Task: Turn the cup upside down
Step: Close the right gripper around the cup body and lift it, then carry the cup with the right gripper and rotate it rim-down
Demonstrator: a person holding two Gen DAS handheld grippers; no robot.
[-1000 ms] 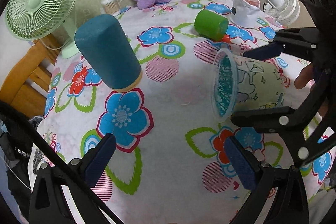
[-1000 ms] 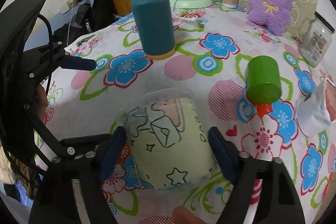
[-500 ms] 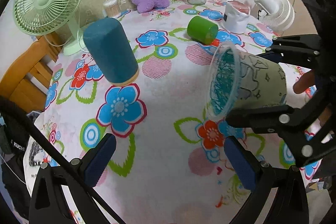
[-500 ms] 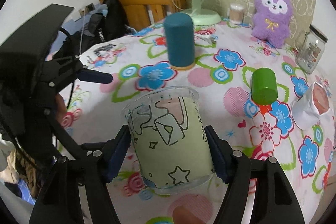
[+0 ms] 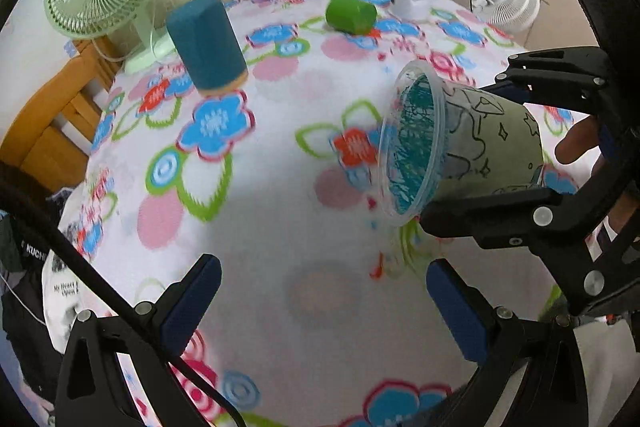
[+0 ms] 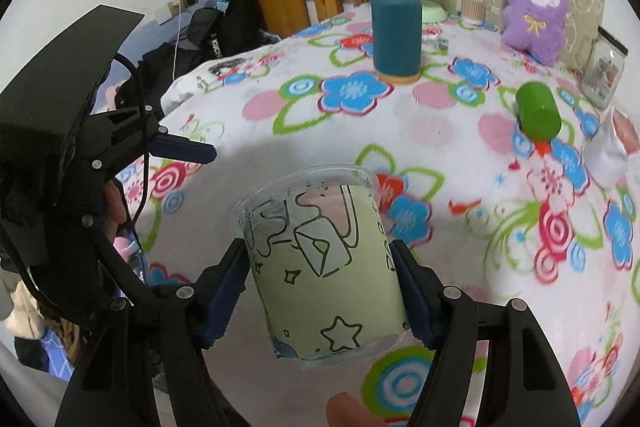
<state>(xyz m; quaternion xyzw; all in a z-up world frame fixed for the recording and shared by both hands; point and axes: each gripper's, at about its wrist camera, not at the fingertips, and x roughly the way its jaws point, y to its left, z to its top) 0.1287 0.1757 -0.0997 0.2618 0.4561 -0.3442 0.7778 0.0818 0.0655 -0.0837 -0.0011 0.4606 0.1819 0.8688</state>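
Right wrist, gripper [image 6: 324, 291] clamping cup [image 6: 320, 267]

Right hand-held gripper [image 6: 322, 291]: fingers closed against opposite sides of the cup [image 6: 324, 267], which was held clear of the bench, rim tilted forward; left hand-held gripper [image 5: 320, 307]: fingers spread wide apart, nothing between them, poised above the bench.

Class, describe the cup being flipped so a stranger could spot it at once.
Start at the floral tablecloth. Above its near edge, the right tongs grip a clear plastic cup. Unlike the solid teal cylinder and green cup, it bears pale green cartoon stars.
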